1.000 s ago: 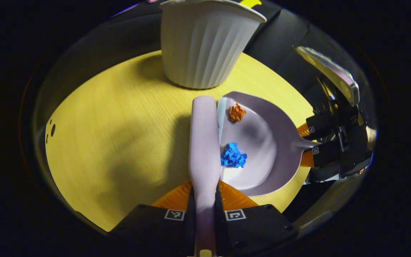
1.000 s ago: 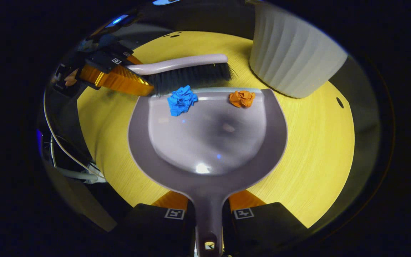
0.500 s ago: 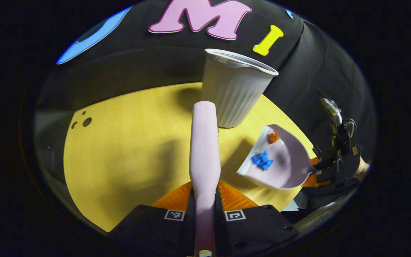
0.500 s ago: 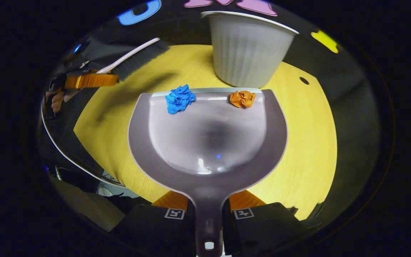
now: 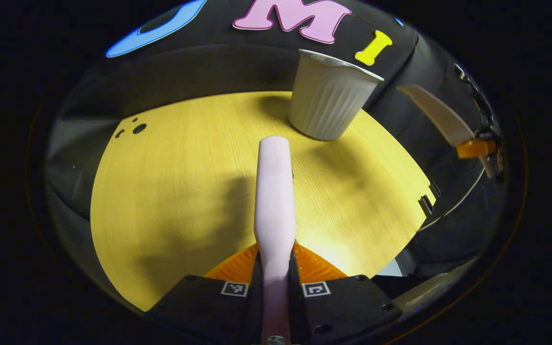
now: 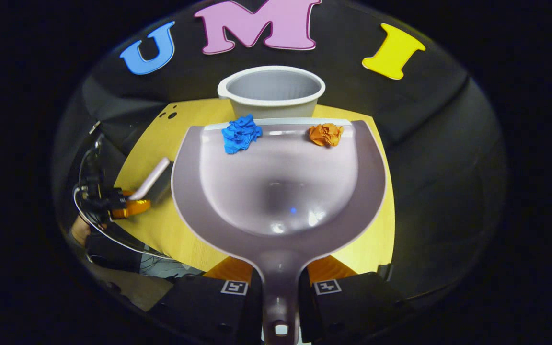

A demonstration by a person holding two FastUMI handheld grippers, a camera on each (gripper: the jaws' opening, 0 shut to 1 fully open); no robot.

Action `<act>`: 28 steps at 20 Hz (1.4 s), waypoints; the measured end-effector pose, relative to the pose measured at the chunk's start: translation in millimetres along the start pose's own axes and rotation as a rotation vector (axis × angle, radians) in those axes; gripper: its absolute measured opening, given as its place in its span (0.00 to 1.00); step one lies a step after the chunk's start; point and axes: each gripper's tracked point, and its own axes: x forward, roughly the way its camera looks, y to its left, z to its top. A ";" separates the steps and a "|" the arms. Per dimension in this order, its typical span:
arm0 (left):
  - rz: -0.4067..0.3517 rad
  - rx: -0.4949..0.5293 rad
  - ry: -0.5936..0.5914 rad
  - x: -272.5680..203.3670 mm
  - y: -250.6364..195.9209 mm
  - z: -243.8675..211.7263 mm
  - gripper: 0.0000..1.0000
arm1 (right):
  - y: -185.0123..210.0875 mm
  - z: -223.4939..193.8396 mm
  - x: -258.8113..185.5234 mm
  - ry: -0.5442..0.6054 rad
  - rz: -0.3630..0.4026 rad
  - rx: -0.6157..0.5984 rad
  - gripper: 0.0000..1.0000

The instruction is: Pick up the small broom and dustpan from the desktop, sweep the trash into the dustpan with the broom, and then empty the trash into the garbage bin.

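My right gripper (image 6: 280, 273) is shut on the handle of the pale lilac dustpan (image 6: 278, 191), held high in the air. A crumpled blue paper (image 6: 240, 133) and a crumpled orange paper (image 6: 326, 134) lie at the pan's front lip, just before the white ribbed garbage bin (image 6: 271, 91) on the yellow table (image 6: 381, 191). My left gripper (image 5: 275, 261) is shut on the pale broom (image 5: 274, 191) handle, above the table. In the left gripper view the dustpan (image 5: 436, 115) hangs high at the right, and the bin (image 5: 326, 98) stands at the table's far edge.
In the right gripper view the other gripper (image 6: 127, 207) with the broom (image 6: 154, 177) sits low at the left, with a hand and cables behind it. Small holes (image 5: 137, 128) mark the far left of the tabletop. The table's right edge (image 5: 427, 201) has a notch.
The dustpan has been lifted off the table and carried toward the bin, both papers staying at its lip. The broom has drawn back and away from the pan.
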 end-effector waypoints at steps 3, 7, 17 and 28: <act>-0.009 0.001 0.009 1.7 -5.6 -7.4 0.26 | -16.2 44.9 -11.5 0.005 0.012 -0.007 0.27; -0.031 -0.012 0.013 -2.3 -10.5 -20.1 0.28 | -50.3 91.3 -0.5 0.051 -0.069 -0.066 0.35; 0.011 -0.083 0.016 -7.0 19.4 -35.6 0.28 | -72.9 155.4 49.8 0.232 -0.207 -0.241 0.27; 0.048 -0.131 -0.008 -12.5 31.3 -47.8 0.26 | -65.4 178.5 51.7 0.259 -0.298 -0.402 0.35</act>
